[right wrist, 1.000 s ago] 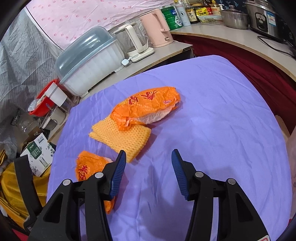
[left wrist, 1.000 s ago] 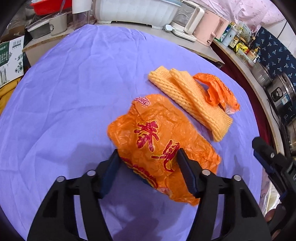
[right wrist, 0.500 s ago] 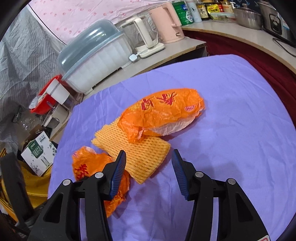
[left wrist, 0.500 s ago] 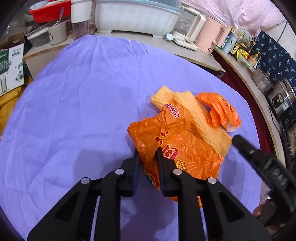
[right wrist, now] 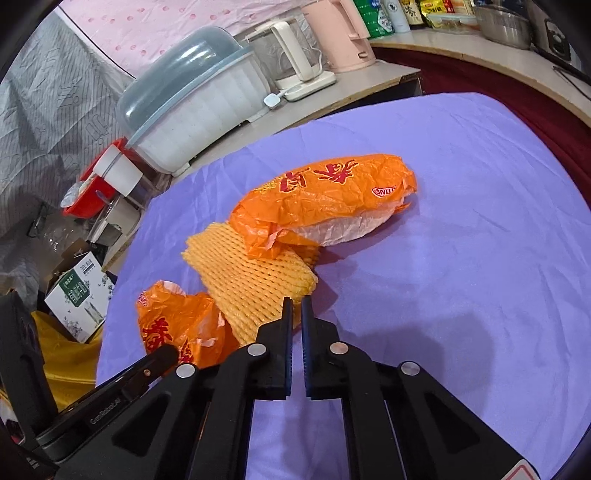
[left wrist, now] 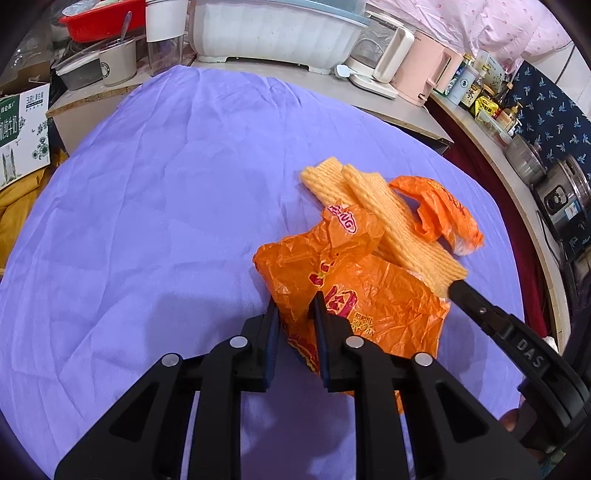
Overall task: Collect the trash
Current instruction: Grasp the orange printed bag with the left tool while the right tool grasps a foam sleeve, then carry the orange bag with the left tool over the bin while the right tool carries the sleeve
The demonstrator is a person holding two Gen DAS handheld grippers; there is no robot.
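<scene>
My left gripper [left wrist: 297, 306] is shut on the near orange plastic bag [left wrist: 369, 295], pinching its crumpled edge on the purple tablecloth. The same bag shows in the right wrist view [right wrist: 177, 325]. A yellow foam fruit net [left wrist: 388, 221] lies behind it, also seen in the right wrist view [right wrist: 255, 277]. A second orange bag [left wrist: 439, 214] lies on the net's far side; in the right wrist view [right wrist: 325, 195] it is larger with white lining. My right gripper [right wrist: 295, 310] is shut at the net's near edge, jaws nearly together; whether it grips the net is unclear.
The round table has a purple cloth [left wrist: 166, 203]. Behind it a counter holds a white dish container [left wrist: 273, 33], a kettle [left wrist: 384, 62], a pink jug [left wrist: 421, 74], a red basin [left wrist: 99, 18] and jars. A cardboard box [left wrist: 22, 136] stands at the left.
My left gripper closed on the near orange bag and pulled it towards the net. My right gripper moved up to the net's edge and closed.
</scene>
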